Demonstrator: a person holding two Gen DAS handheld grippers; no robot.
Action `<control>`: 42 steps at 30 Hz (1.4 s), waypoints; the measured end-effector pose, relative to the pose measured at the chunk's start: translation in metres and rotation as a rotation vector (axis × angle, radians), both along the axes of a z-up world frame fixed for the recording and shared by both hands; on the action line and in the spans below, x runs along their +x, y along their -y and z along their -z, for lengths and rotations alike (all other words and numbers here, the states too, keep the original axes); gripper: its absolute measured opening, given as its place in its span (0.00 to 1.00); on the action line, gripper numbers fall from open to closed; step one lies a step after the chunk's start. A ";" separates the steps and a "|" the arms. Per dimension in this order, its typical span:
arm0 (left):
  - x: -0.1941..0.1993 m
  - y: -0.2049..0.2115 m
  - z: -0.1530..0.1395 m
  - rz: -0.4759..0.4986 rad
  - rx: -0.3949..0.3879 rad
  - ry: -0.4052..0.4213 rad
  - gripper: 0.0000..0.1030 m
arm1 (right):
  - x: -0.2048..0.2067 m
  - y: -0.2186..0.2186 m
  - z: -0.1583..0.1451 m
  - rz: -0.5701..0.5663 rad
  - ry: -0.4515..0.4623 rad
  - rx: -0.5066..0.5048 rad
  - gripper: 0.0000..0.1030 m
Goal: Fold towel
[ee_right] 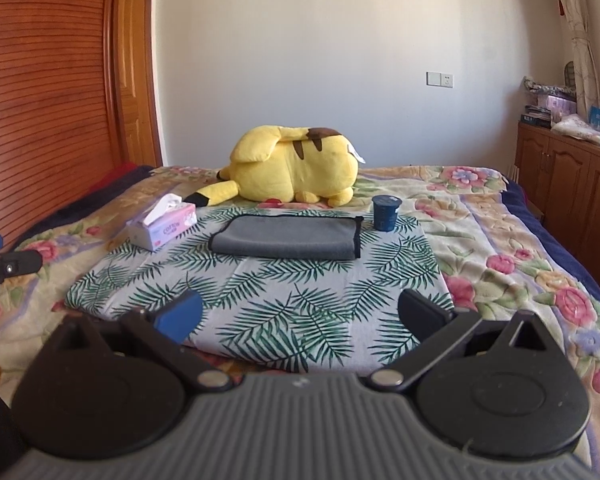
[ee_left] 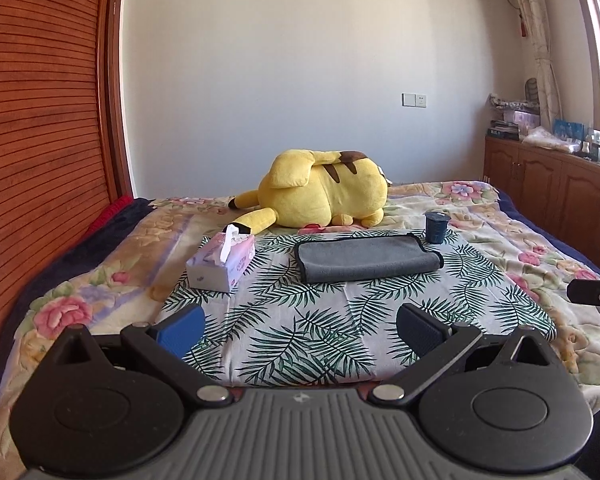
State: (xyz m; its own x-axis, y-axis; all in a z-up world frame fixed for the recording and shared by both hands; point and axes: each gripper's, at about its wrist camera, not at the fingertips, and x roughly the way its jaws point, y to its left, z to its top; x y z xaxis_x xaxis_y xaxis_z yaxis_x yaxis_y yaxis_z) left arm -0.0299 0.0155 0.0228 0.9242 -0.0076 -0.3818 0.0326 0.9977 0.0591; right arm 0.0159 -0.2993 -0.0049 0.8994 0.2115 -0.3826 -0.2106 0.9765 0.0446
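Both the left gripper (ee_left: 300,330) and right gripper (ee_right: 300,316) hovered wide open, empty, before the folded grey towel (ee_left: 366,258); tissue box (ee_left: 222,262) and dark cup (ee_left: 436,227) flanked it.

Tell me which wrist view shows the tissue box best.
The left wrist view: the tissue box sits nearer and larger, its end face and pulled tissue plain. In the right wrist view it is smaller, far left, though its side print shows.

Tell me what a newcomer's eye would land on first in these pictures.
The big yellow plush toy lying at the far end of the flowered bed grabs attention first. In front of it, a grey towel lies folded on a palm-leaf cloth, between a tissue box on its left and a dark blue cup at its far right corner.
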 end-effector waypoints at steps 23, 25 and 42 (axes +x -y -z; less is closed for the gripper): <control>-0.008 0.002 0.006 -0.008 -0.008 0.054 0.82 | -0.012 0.006 0.003 0.041 0.098 -0.010 1.00; -0.008 0.002 0.006 -0.008 -0.009 0.054 0.82 | -0.012 0.007 0.003 0.040 0.099 -0.011 1.00; -0.010 0.003 0.008 -0.006 -0.010 0.051 0.82 | -0.013 0.008 0.003 0.048 0.099 -0.015 1.00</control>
State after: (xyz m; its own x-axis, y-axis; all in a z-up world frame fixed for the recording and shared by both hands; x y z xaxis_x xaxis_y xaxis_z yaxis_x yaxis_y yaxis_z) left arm -0.0402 0.0120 0.0147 0.9424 -0.0060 -0.3344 0.0243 0.9984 0.0507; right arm 0.0033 -0.3073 -0.0083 0.9421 0.1621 -0.2937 -0.1661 0.9860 0.0112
